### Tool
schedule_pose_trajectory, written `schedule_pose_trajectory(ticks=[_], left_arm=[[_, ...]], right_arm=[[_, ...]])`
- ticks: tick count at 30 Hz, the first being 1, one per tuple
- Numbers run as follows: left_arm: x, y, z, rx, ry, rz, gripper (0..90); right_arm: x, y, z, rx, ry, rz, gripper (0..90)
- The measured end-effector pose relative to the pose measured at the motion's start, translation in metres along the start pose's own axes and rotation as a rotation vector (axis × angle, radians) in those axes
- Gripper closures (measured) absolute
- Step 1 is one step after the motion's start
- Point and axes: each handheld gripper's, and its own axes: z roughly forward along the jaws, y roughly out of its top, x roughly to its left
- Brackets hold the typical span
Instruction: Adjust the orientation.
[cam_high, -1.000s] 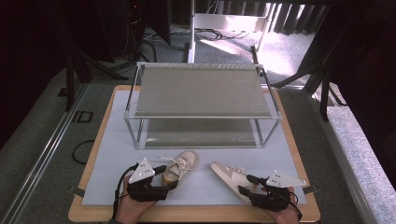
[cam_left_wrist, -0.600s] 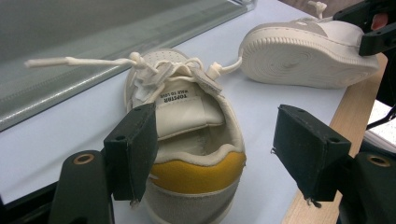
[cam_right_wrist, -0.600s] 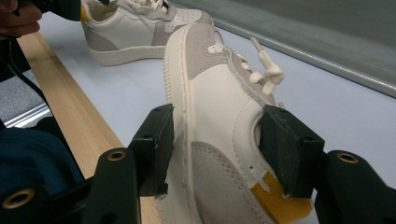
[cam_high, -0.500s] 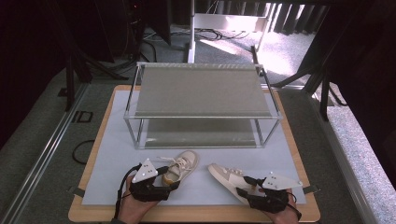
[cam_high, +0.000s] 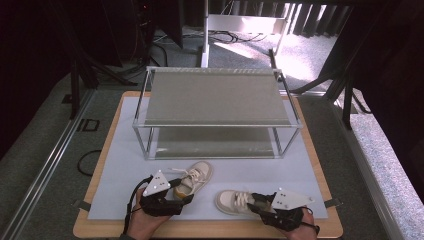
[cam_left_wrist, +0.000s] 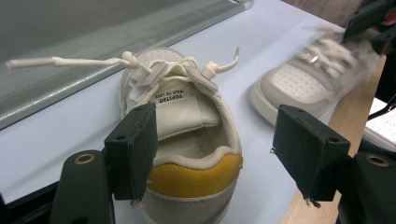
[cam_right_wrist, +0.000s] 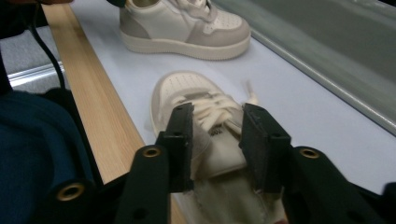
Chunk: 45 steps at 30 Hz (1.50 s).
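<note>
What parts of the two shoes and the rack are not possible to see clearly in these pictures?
- Left shoe heel bottom: cut by the left gripper view's lower edge.
- Right shoe heel: hidden by the right gripper, whose hold on the tongue is unclear.
- Rack lower shelf: shaded by the top shelf, high view.

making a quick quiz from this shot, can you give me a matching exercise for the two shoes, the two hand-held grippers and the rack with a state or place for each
Things:
1. left shoe
2. right shoe
3. left hand-held gripper
4. wire rack

States or places:
A. stands behind both shoes, both shelves bare
B. jaws wide apart around a yellow heel
C. toe points toward the rack, laces loose
D. tongue sits between the narrowed jaws of the right hand-held gripper

Pairs: 1-C, 2-D, 3-B, 4-A
</note>
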Motion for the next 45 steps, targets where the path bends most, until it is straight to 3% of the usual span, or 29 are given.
schedule_pose_trajectory(ticks=[6,10,11,14,16,18,22,23,24,25,29,33,35,36,38,41,45], left_arm=[[0.0,0.0,0.0,0.0,0.0,-0.001,31.3],[0.001,0.0,0.0,-0.003,-0.002,-0.002,31.5],[0.001,0.0,0.0,-0.003,-0.002,-0.003,31.5],[0.0,0.0,0.0,-0.002,-0.002,-0.004,31.5],[0.001,0.0,0.0,-0.004,-0.003,-0.005,31.5],[0.001,0.0,0.0,-0.005,-0.005,-0.006,31.5],[0.001,0.0,0.0,-0.005,-0.007,-0.007,31.5],[0.001,-0.001,0.0,-0.005,-0.007,-0.005,31.5],[0.001,-0.001,0.0,-0.005,-0.007,-0.004,31.5],[0.001,-0.001,0.001,-0.005,-0.006,-0.005,31.5],[0.001,0.0,0.001,-0.003,-0.007,-0.002,31.4],[0.001,-0.001,0.001,-0.005,-0.008,-0.001,31.5],[0.001,-0.001,0.001,-0.004,-0.008,-0.001,31.5],[0.001,-0.001,0.001,-0.005,-0.007,-0.001,31.5],[0.001,-0.001,0.001,-0.005,-0.006,0.0,31.5],[0.001,-0.001,0.001,-0.006,-0.006,-0.001,31.5],[0.001,-0.001,0.001,-0.008,-0.004,-0.002,31.5]], right_arm=[[-0.001,-0.001,-0.002,-0.005,-0.009,0.01,58.3],[-0.009,-0.001,-0.006,-0.019,-0.042,0.025,57.4],[-0.017,0.0,-0.005,-0.009,-0.046,0.027,57.2],[-0.023,0.0,-0.001,0.015,-0.022,0.019,55.1],[-0.027,0.001,0.006,0.04,0.021,-0.001,53.0],[-0.029,0.002,0.015,0.077,0.035,-0.026,53.2],[-0.037,0.002,0.019,0.076,0.085,0.015,50.8],[-0.045,0.001,0.022,0.089,0.149,0.052,54.1],[-0.045,0.001,0.022,0.089,0.149,0.052,54.1],[-0.046,0.0,0.023,0.089,0.18,0.056,59.8],[-0.047,-0.001,0.023,0.088,0.186,0.051,61.7],[-0.044,-0.001,0.023,0.082,0.155,0.027,68.4],[-0.043,-0.003,0.022,0.07,0.116,0.028,80.3],[-0.044,-0.004,0.022,0.067,0.078,0.043,81.2],[-0.047,-0.005,0.023,0.061,0.061,0.069,81.8],[-0.046,-0.004,0.024,0.057,0.027,0.067,82.2],[-0.048,0.0,0.029,0.052,-0.069,0.094,82.1]])
